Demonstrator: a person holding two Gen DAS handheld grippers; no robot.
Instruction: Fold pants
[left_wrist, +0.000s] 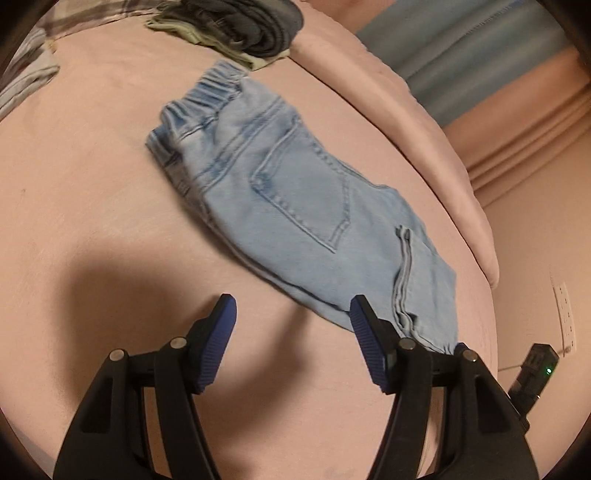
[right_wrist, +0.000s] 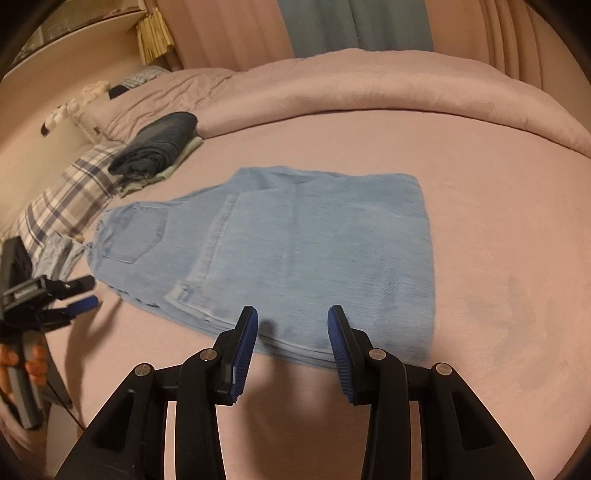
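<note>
The right gripper (right_wrist: 292, 328) hangs with its jaws spread and empty, just above the near folded edge of the pants (right_wrist: 295, 251). The left gripper (left_wrist: 291, 314) is likewise spread wide, holding nothing, over the pink sheet (left_wrist: 92, 184) beside the pants' hem end. The pants are pale blue denim, folded into a flat layered block mid-bed, back pocket (left_wrist: 306, 195) up, elastic waistband (left_wrist: 199, 99) at the far end. Beyond lies a stack (right_wrist: 159, 144) of dark folded clothes near a plaid pillow (right_wrist: 70, 199).

Pink bed (right_wrist: 480, 192), dark folded clothes stack (right_wrist: 159, 144) near plaid pillow (right_wrist: 70, 199), blue curtain (right_wrist: 351, 26) behind.
</note>
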